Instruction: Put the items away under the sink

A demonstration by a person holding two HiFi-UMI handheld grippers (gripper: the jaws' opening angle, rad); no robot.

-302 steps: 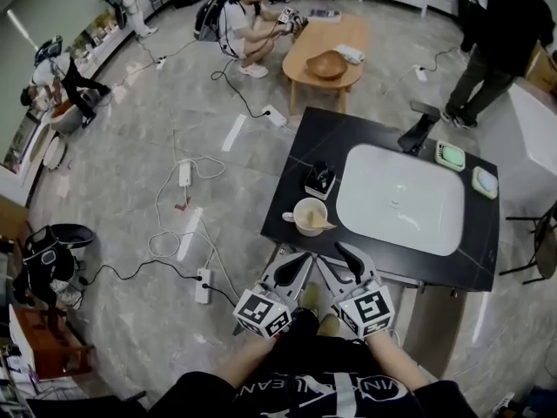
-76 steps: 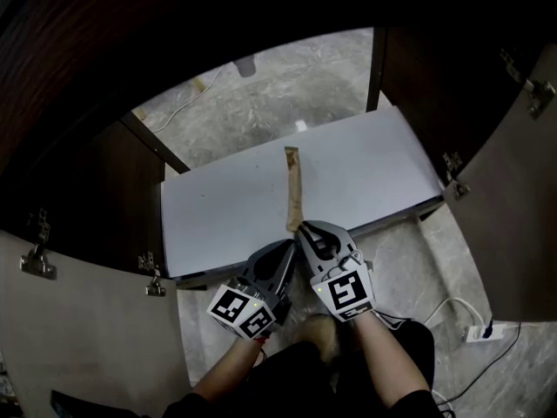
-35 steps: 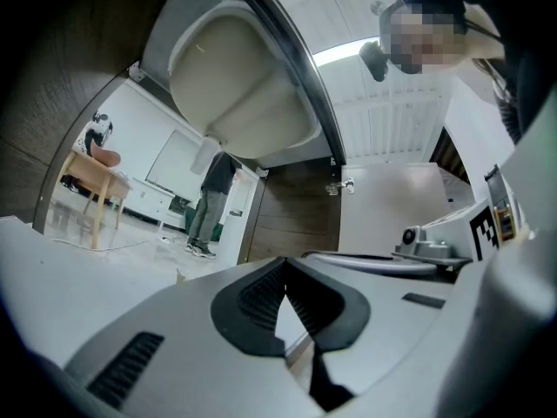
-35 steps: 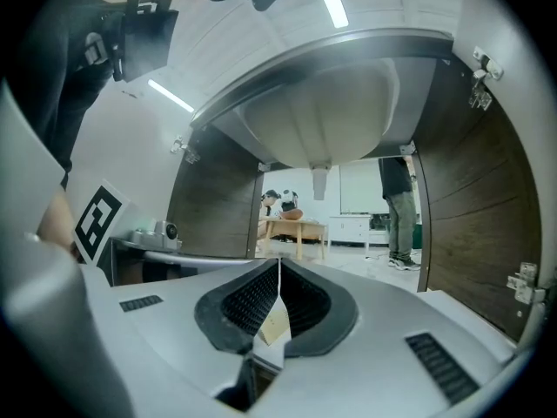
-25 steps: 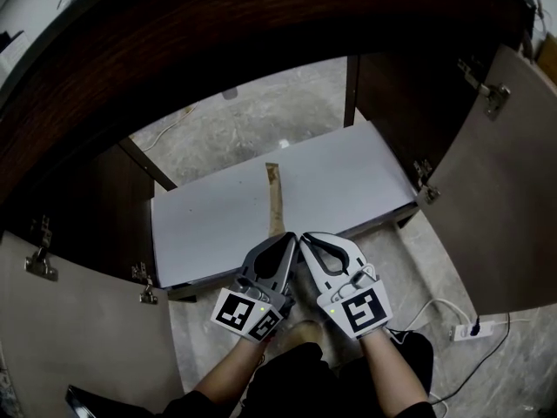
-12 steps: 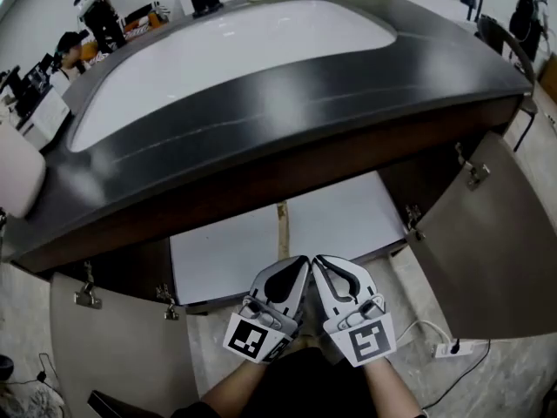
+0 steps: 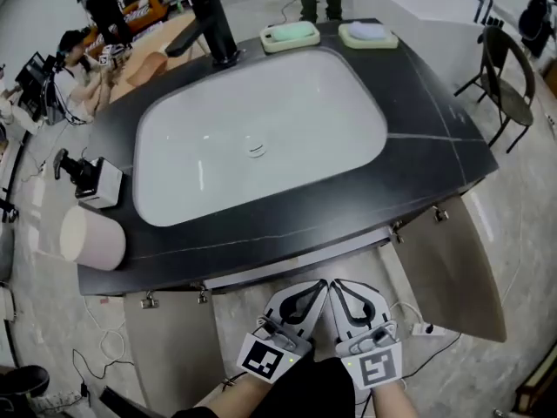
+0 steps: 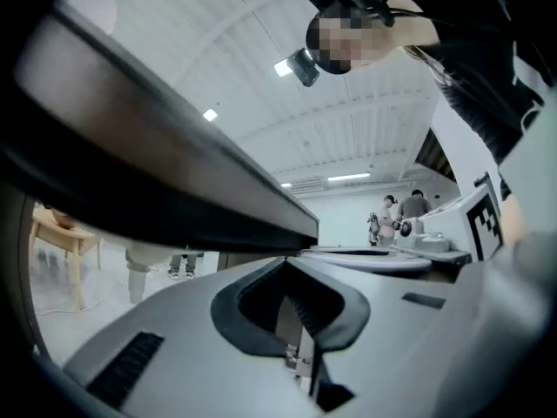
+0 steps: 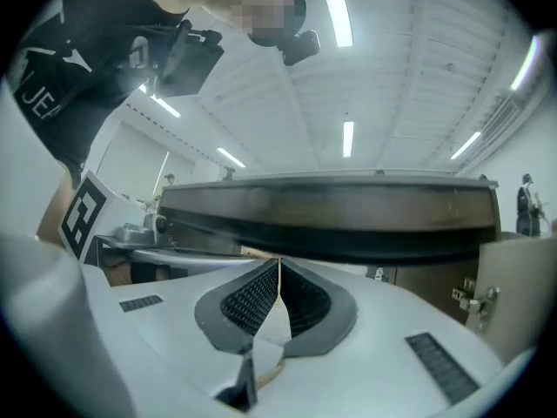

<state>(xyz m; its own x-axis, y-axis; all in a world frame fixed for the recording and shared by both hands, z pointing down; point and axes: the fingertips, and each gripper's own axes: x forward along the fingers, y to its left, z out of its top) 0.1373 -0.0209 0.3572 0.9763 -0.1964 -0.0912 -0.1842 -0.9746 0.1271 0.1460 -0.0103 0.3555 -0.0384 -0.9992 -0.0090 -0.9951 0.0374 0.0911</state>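
- Nearest, the left gripper [image 7: 318,290] and right gripper [image 7: 339,290] hang side by side in front of the bench [image 7: 435,155]. Each has its jaws pressed together with nothing between them.
- Just below the bench edge, both cabinet doors [image 7: 461,268] stand open. The bench top hides whatever lies inside.
- At the bench's left end, beside the sink [image 7: 174,198], sit a pale cup [image 7: 91,236] and a small white box [image 7: 97,181] with something black on it. I judge these are not yet stowed, so the job looks unfinished.
- Farther back stand a black tap [image 7: 213,20] and two soap dishes [image 7: 291,35], one green and one pale.
- The only readable writing is the white letters "JE" on the person's dark shirt [image 9: 39,101], seen in the right gripper view. The marker cubes carry patterns, no words.
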